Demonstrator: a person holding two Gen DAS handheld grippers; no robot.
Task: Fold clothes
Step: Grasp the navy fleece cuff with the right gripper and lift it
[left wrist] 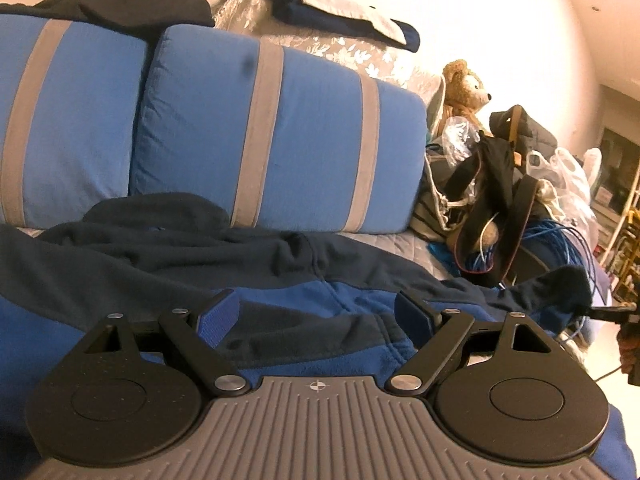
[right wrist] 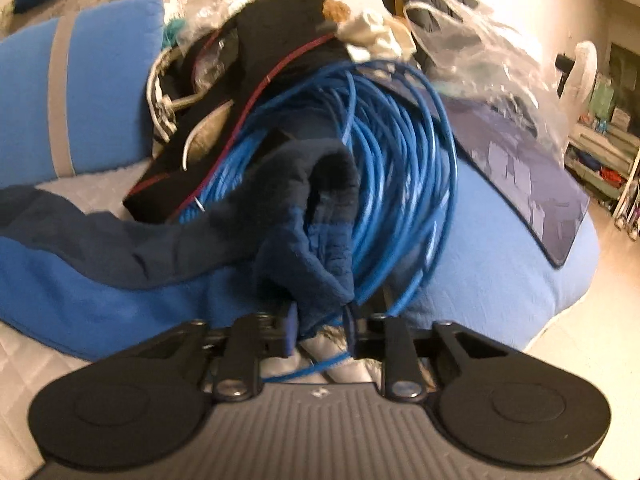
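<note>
The left gripper [left wrist: 316, 318] hovers with its jaws spread wide over the navy-and-blue fleece garment [left wrist: 248, 264]. The right gripper [right wrist: 320, 320] pinches the garment's cuff end, bunched up in front of a coil of blue cable [right wrist: 400, 152]. The garment lies along the sofa seat [left wrist: 384, 240] below the striped blue cushions [left wrist: 280, 128], its sleeve running out sideways toward the right gripper.

Left gripper [left wrist: 316, 314] spread wide, right gripper [right wrist: 320, 330] clamped
</note>
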